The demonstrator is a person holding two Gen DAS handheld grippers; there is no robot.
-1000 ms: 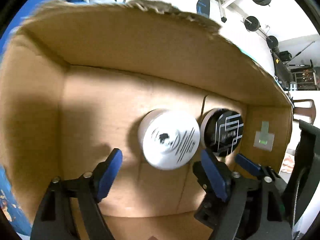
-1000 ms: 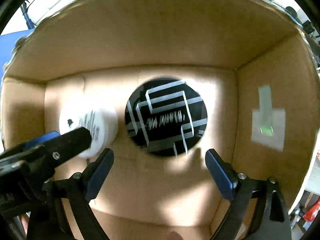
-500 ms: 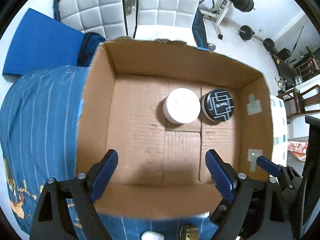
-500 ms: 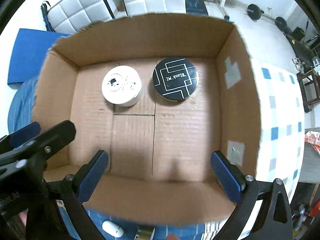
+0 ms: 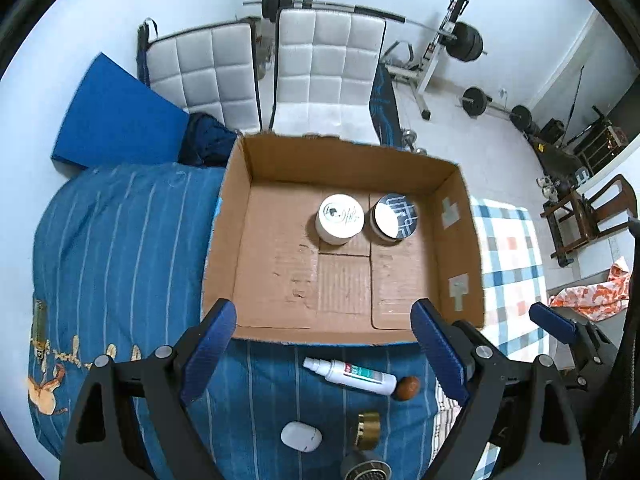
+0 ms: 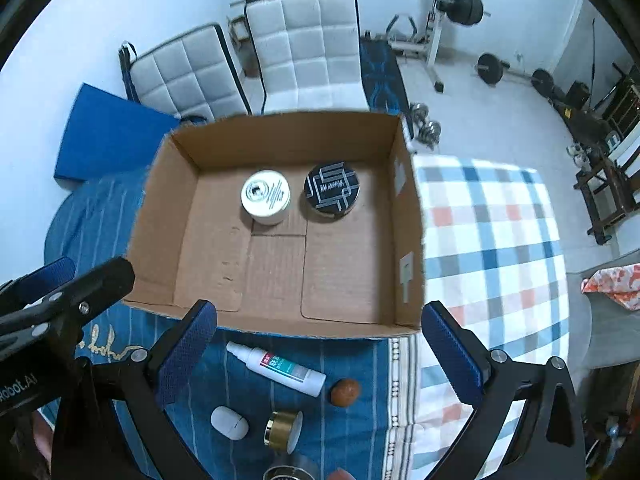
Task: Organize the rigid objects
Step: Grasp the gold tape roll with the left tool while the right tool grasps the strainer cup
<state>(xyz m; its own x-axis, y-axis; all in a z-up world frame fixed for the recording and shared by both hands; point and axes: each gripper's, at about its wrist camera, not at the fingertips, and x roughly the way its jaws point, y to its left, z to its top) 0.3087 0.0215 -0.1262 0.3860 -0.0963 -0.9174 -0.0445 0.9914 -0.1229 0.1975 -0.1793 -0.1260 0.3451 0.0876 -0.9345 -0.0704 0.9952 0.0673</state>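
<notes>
Two round jars, a white jar (image 6: 265, 197) and a black jar (image 6: 331, 193) with a line-patterned lid, are seen standing upright side by side on the floor of an open cardboard box (image 6: 160, 216), close to its far wall and apparently just apart. Nothing else is held by the box, and its near half is left bare, presumably as room for further items. Outside the near wall, on a blue striped bedspread (image 6: 352, 360), the things judged yet to be sorted are laid out: a white spray bottle (image 6: 276, 368) on its side, a small brown ball (image 6: 345, 391) just beside its base, a white oval case (image 6: 229, 422), and a gold-banded lid (image 6: 283, 430) tipped on its side. Both tools are held above these loose items, facing the box. The left gripper (image 5: 324, 358) is shown with its blue pads spread wide apart and nothing between them; the right gripper (image 6: 320, 356) is likewise spread wide and empty. A checked blanket (image 6: 500, 248) is seen to the right of the box, with white padded chairs (image 6: 304, 44) beyond.
</notes>
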